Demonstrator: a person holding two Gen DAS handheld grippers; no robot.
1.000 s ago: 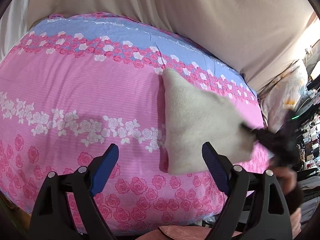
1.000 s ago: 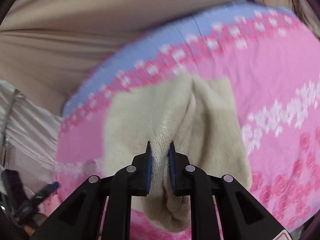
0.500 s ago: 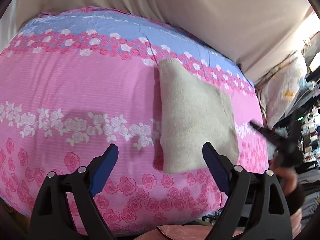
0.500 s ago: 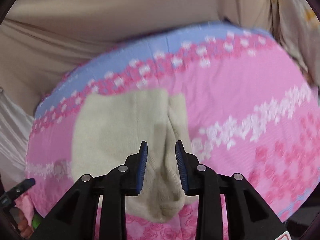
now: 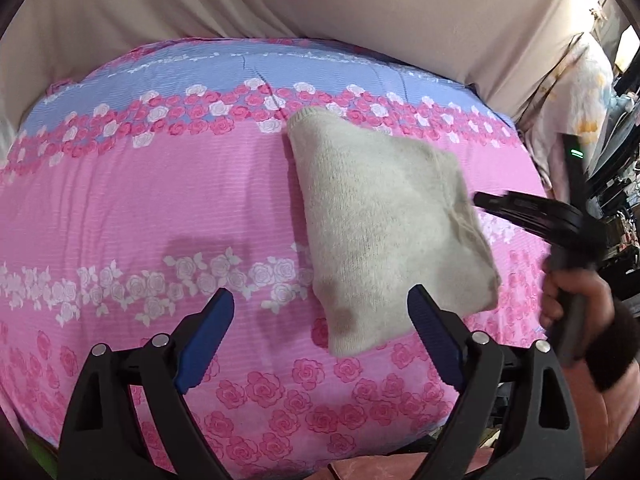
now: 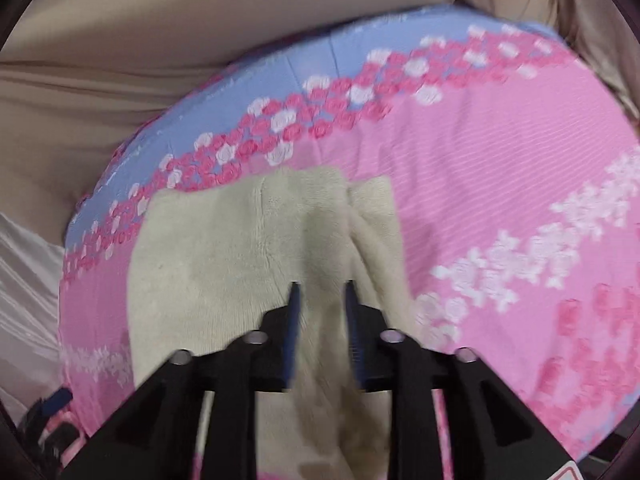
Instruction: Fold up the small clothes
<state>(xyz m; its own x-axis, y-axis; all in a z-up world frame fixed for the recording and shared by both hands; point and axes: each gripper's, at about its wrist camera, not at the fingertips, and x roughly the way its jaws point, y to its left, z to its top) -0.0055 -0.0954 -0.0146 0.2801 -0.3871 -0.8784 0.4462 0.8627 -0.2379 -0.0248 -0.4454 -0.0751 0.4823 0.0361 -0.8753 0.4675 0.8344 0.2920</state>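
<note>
A folded beige knitted garment [image 5: 384,220] lies on a pink and blue rose-patterned bed cover [image 5: 160,200]; it also shows in the right wrist view [image 6: 224,264]. My left gripper [image 5: 322,316] is open and empty, held back from the garment's near edge. My right gripper [image 6: 322,300] is open with a narrow gap, just above the garment's folded ridge, and holds nothing. From the left wrist view the right gripper [image 5: 520,216] shows in a hand at the garment's right edge.
A beige curtain [image 5: 320,0] hangs behind the bed. A patterned cloth [image 5: 580,92] and cluttered shelves [image 5: 624,184] stand to the right of the bed. The bed cover's near edge [image 5: 280,448] drops off below the left gripper.
My right gripper has opened and let go of the garment's fold, then drawn back a little. The garment has settled flat. The left gripper has stayed open.
</note>
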